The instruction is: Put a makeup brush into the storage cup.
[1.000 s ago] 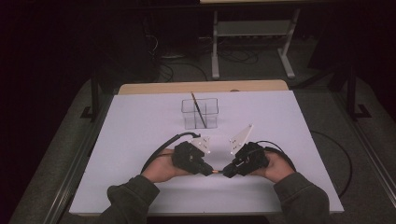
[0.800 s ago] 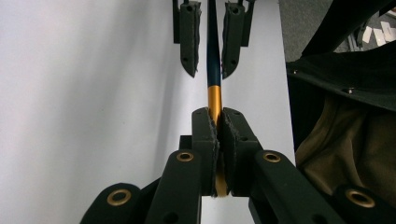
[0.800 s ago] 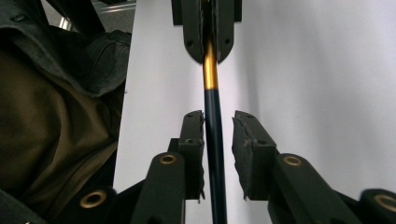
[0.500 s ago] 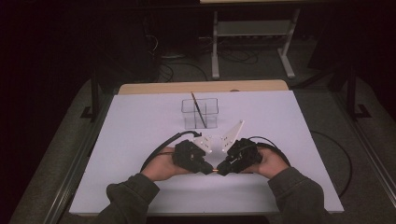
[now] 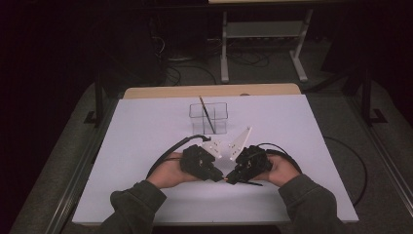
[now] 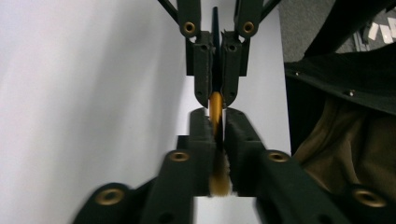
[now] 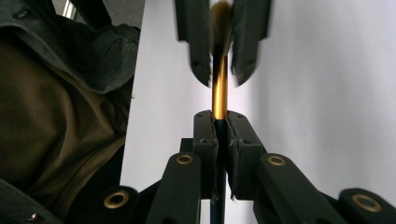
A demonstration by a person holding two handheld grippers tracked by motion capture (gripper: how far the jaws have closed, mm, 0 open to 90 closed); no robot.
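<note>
A paintbrush with a gold ferrule (image 7: 219, 88) and dark handle (image 5: 249, 184) hangs between both grippers, low over the front of the white table (image 5: 146, 131). My right gripper (image 7: 220, 116) is shut on the handle just behind the ferrule. Facing it tip to tip, my left gripper (image 6: 219, 121) has its blurred jaws closed against the ferrule and bristles (image 6: 219, 182). In the high view the left gripper (image 5: 219, 176) and right gripper (image 5: 232, 178) meet at the brush's orange speck (image 5: 225, 179).
A clear two-cell box (image 5: 221, 105) stands at mid-table with another dark brush (image 5: 206, 113) leaning in it. Black cables (image 5: 168, 151) loop beside both hands. A wooden strip (image 5: 209, 90) borders the far edge. The person's dark sleeve (image 6: 345, 84) is close.
The right gripper has swung left with the brush and met the left gripper tip to tip. The left jaws have come in around the brush's bristle end.
</note>
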